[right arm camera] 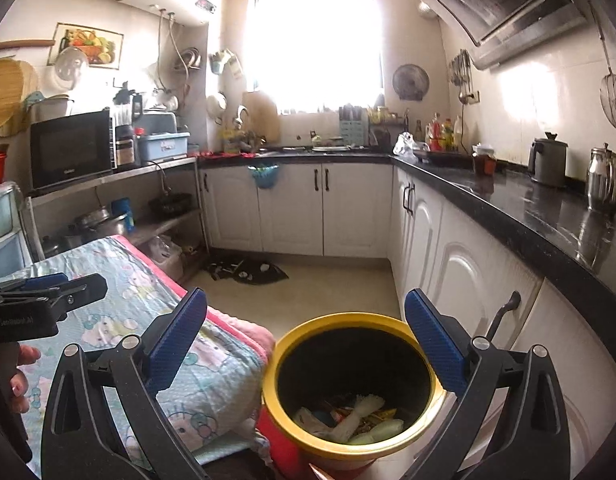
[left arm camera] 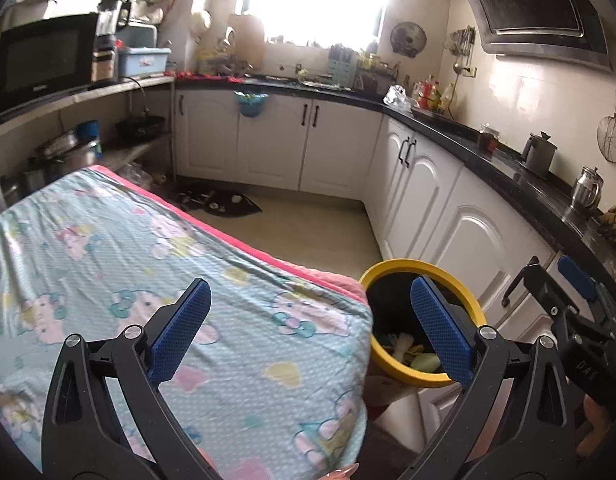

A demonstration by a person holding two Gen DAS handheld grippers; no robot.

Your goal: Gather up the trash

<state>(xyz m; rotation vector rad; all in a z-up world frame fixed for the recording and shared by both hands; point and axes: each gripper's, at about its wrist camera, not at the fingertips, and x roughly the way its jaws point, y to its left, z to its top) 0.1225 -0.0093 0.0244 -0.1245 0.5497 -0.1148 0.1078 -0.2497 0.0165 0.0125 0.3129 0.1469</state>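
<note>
A yellow-rimmed bin (right arm camera: 278, 354) with a black inside stands on the floor beside the cloth-covered table (right arm camera: 212, 364). Mixed trash (right arm camera: 349, 416) lies at its bottom: wrappers, white scraps and peels. My right gripper (right arm camera: 306, 338) is open and empty, held above the bin's mouth. My left gripper (left arm camera: 309, 330) is open and empty over the table's corner, with the bin (left arm camera: 465, 292) at its right finger. The right gripper also shows in the left wrist view (left arm camera: 563, 292). The left gripper shows at the left of the right wrist view (right arm camera: 48, 284).
The table wears a pale blue cartoon-print cloth (left arm camera: 148, 264) with a pink edge. White cabinets (right arm camera: 439, 256) under a black counter (right arm camera: 547, 212) run along the right with kettles (right arm camera: 547, 162). A dark mat (right arm camera: 250, 270) with debris lies on the floor. A microwave (right arm camera: 70, 154) sits at left.
</note>
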